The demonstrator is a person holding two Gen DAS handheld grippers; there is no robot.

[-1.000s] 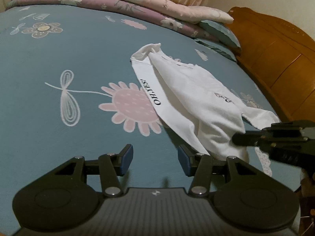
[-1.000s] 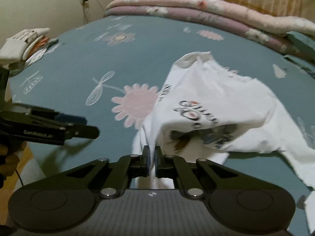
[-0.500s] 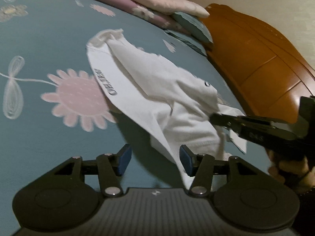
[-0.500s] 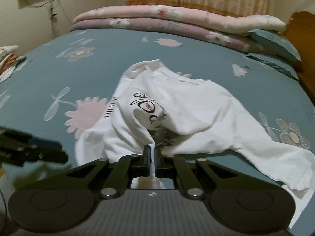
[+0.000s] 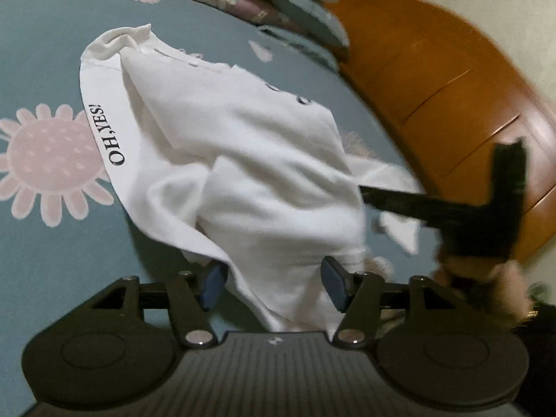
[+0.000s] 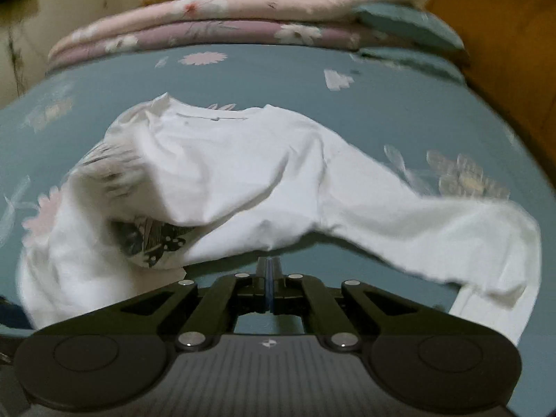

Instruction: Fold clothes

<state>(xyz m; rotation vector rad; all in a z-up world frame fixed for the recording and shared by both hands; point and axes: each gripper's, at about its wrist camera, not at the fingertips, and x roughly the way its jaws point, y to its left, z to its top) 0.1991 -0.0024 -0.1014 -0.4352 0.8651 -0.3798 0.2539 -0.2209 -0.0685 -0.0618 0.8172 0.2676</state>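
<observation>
A white shirt [image 5: 250, 180] with "OH,YES!" printed along one edge lies crumpled on the teal flowered bed sheet [image 5: 52, 236]. My left gripper [image 5: 274, 286] is at the shirt's near hem. Its jaws are opening, and a hanging fold of white cloth sits between the blue pads [image 5: 335, 285] without being pressed. My right gripper [image 6: 268, 271] is shut on a raised fold of the white shirt [image 6: 243, 173]. In the left wrist view the right gripper [image 5: 365, 194] reaches in from the right, with a hand behind it. A long sleeve [image 6: 451, 236] trails off to the right.
Folded pink and purple quilts [image 6: 243, 10] and a teal pillow [image 6: 399, 24] are stacked along the far side of the bed. A wooden headboard [image 5: 451, 87] borders the bed on the right. Teal sheet [image 6: 278, 76] stretches beyond the shirt.
My left gripper has moved right to the shirt's hem, its jaws have widened, and cloth now lies between the pads. My right gripper, still shut, has swung round and drawn the shirt with it.
</observation>
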